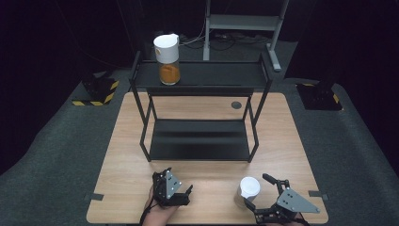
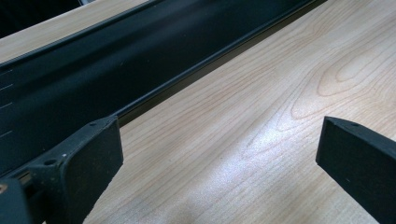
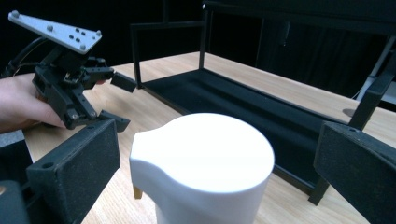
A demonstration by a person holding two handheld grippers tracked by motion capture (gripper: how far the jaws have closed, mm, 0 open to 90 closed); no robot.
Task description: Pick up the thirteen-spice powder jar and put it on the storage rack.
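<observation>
— Now, where's the white-lidded jar?
— Standing upright on the table, dead between the spread jaws of the right gripper; nothing clamped yet.
— And the left gripper?
— Jaws apart too, holding nothing, well off to the side; the right hand's clearly nearer, so I'd expect it to close.

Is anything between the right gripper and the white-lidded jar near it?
Nothing visible. The right gripper is open, and in the right gripper view the jar stands between its jaws with a gap on each side. The left gripper is off to the side.
</observation>
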